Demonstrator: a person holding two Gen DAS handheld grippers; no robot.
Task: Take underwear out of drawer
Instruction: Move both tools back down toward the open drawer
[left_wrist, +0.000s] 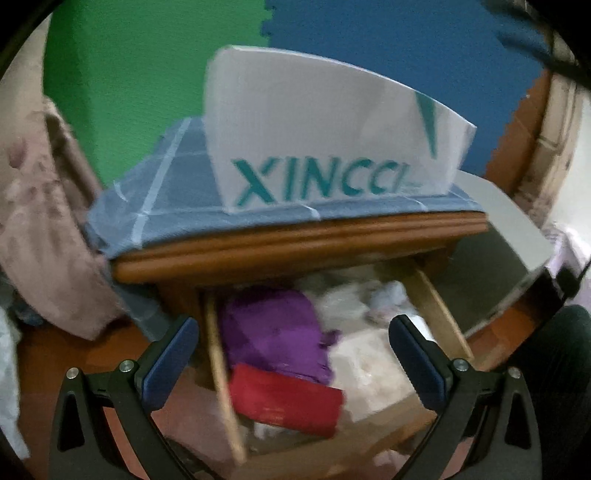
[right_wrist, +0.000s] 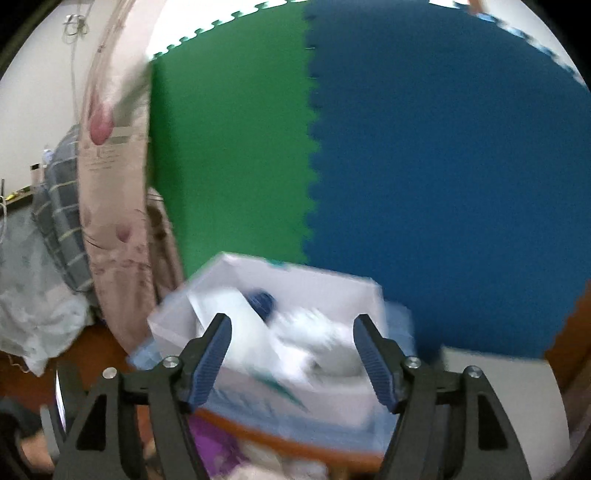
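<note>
In the left wrist view a wooden drawer (left_wrist: 218, 354) stands pulled open under a wooden cabinet top. It holds a purple garment (left_wrist: 277, 328), a folded red piece (left_wrist: 284, 400) and pale pink and white garments (left_wrist: 365, 373). My left gripper (left_wrist: 291, 332) is open and empty, above the drawer with its fingers astride the purple garment. My right gripper (right_wrist: 291, 334) is open and empty, held higher, in front of a white box (right_wrist: 295, 354). A bit of purple garment (right_wrist: 210, 443) shows below it.
A white box marked XINCCI (left_wrist: 325, 140) sits on a blue checked cloth (left_wrist: 173, 192) on the cabinet top (left_wrist: 295, 243). Green and blue foam mats (right_wrist: 424, 166) cover the wall behind. Pink floral fabric (left_wrist: 44, 229) hangs at the left. A grey panel (left_wrist: 498, 236) stands at the right.
</note>
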